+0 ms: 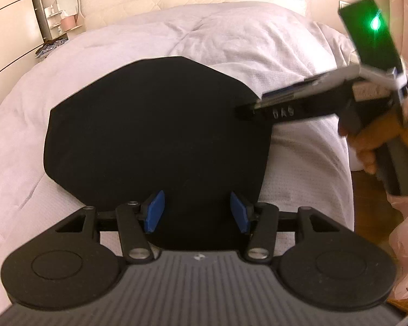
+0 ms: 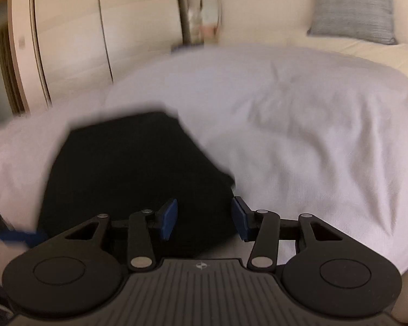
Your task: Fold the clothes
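A black cloth [image 1: 155, 135] was seen lying flat and neatly folded on the bed [image 1: 27, 141], just ahead of both sets of fingers. The left gripper [image 1: 197, 212] and right gripper [image 2: 204, 221] were held wide open, with nothing in them. It could not be told whether more folds were wanted or the cloth was done.

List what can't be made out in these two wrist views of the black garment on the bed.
- Black garment: left wrist view shows a flat dark shape; folds, seams and garment type are lost in the black.
- Its near edge: hidden behind the left gripper.
- Right wrist view: motion blur smears the garment's outline.
- Right gripper: open, but contact with the cloth cannot be told.
- Shelf items: too small.
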`<state>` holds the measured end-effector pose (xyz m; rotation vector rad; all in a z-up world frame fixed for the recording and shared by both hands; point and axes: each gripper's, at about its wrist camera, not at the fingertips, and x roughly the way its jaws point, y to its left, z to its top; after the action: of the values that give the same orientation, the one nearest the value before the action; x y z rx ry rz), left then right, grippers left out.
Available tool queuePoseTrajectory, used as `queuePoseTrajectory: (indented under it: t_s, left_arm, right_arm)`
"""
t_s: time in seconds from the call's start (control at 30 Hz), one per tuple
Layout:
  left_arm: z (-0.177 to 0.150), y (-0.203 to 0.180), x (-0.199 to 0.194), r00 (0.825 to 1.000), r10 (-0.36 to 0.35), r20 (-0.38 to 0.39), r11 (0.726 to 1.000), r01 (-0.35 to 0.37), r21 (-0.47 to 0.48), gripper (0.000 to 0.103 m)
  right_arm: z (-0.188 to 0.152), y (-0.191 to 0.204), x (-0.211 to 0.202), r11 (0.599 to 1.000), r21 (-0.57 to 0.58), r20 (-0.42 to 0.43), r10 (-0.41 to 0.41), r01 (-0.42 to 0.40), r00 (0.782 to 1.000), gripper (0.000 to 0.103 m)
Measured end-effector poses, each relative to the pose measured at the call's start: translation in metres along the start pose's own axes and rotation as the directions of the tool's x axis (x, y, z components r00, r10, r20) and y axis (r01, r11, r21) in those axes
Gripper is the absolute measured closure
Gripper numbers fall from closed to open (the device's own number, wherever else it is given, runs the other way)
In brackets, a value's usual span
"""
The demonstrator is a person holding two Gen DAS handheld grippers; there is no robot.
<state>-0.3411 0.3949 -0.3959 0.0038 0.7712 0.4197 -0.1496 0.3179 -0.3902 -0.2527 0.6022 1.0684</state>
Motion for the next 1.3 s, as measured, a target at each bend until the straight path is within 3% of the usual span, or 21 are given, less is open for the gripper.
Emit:
queuePoseTrajectory:
  t_s: [0.23, 0.33, 0.43, 0.7, 0.83, 1.0, 1.13, 1.2, 1.3]
  left_arm:
    - [0.0, 0.002, -0.018, 0.999, 0.045, -0.03, 0.995, -0.048, -0.09, 0.055]
    - [-0.002, 0.007, -0.039, 0.998, 0.035, -0.047, 0.984, -0.043, -0.17, 0.058]
    - [-0.008, 0.007, -0.069, 0.996, 0.08, -0.049, 0.972, -0.089, -0.217, 0.06]
    - [-0.014, -0.01, -0.156, 0.986, 0.166, 0.007, 0.946, -0.157, -0.283, 0.058]
    - [-0.015, -0.011, -0.184, 0.979, 0.199, 0.033, 0.932, -0.179, -0.316, 0.058]
    - [-0.009, 0.005, -0.172, 0.975, 0.222, 0.028, 0.929, -0.202, -0.308, 0.058]
    - [0.008, 0.037, -0.125, 0.98, 0.198, 0.038, 0.938, -0.178, -0.298, 0.059]
    - [0.023, 0.055, -0.093, 0.985, 0.163, 0.049, 0.947, -0.142, -0.289, 0.065]
    - [0.055, 0.08, -0.037, 0.993, 0.072, 0.095, 0.973, -0.049, -0.227, 0.075]
  right_arm:
    - [0.009, 0.007, -0.016, 0.999, -0.006, -0.054, -0.046, 0.045, 0.998, 0.056]
    - [0.01, 0.008, -0.041, 0.999, 0.017, -0.032, -0.032, 0.032, 0.999, 0.056]
    - [0.009, 0.009, -0.072, 0.999, 0.038, -0.009, -0.02, 0.02, 1.0, 0.056]
    - [0.001, 0.017, -0.16, 0.999, 0.05, 0.072, 0.01, -0.013, 0.997, 0.056]
    - [-0.007, 0.018, -0.183, 0.998, 0.054, 0.087, 0.036, -0.04, 0.996, 0.055]
    - [-0.013, 0.016, -0.172, 0.996, 0.062, 0.078, 0.066, -0.07, 0.995, 0.055]
    - [-0.008, 0.014, -0.14, 0.992, 0.091, 0.095, 0.082, -0.091, 0.992, 0.055]
    - [0.003, 0.017, -0.12, 0.991, 0.076, 0.136, 0.102, -0.113, 0.986, 0.056]
    - [0.027, 0.021, -0.08, 0.989, 0.007, 0.185, 0.144, -0.148, 0.972, 0.07]
